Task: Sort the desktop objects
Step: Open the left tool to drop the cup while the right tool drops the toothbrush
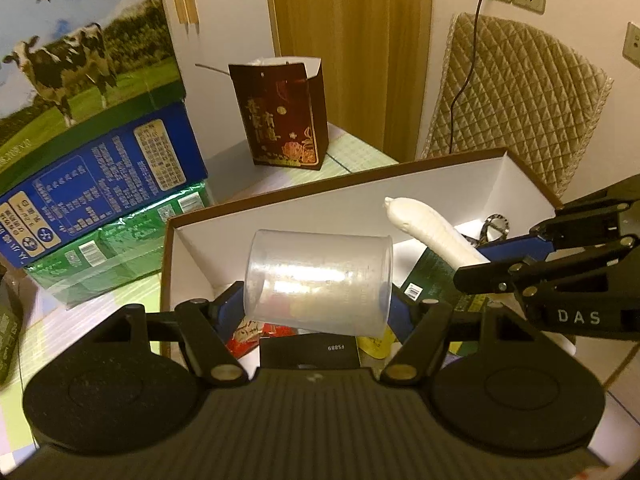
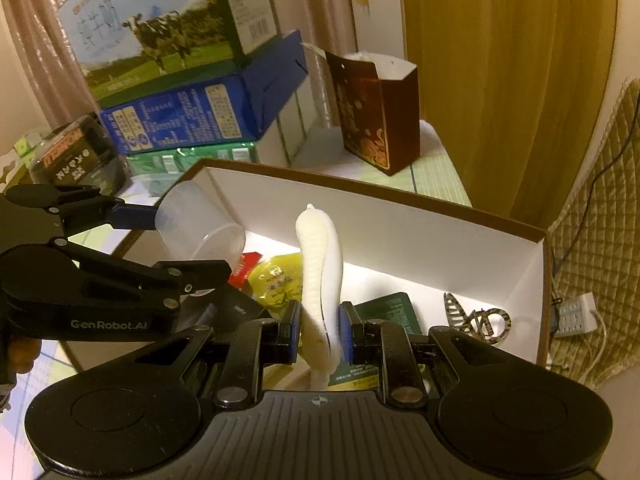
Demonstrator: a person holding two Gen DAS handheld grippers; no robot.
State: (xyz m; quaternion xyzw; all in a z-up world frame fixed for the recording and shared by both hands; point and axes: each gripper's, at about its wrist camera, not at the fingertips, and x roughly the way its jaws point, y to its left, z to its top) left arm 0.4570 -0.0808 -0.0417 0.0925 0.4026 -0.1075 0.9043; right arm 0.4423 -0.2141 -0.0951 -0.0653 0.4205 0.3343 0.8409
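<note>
My left gripper (image 1: 318,304) is shut on a clear plastic measuring cup (image 1: 320,280), held on its side above the open white box (image 1: 360,200). The cup also shows in the right wrist view (image 2: 200,232) over the box's left end. My right gripper (image 2: 320,332) is shut on a white soft tube-shaped pack (image 2: 320,264), held upright over the box (image 2: 400,216). The pack shows in the left wrist view (image 1: 428,228). Inside the box lie a red packet (image 2: 244,268), a yellow packet (image 2: 276,276), a dark green card (image 2: 388,308), a black item (image 2: 236,308) and a patterned hair clip (image 2: 476,320).
Stacked milk cartons (image 1: 92,120) stand at the left. A dark red gift bag (image 1: 284,116) stands behind the box. A quilted chair back (image 1: 516,100) and a hanging cable are at the right. A power strip (image 2: 576,312) lies beyond the box's right wall.
</note>
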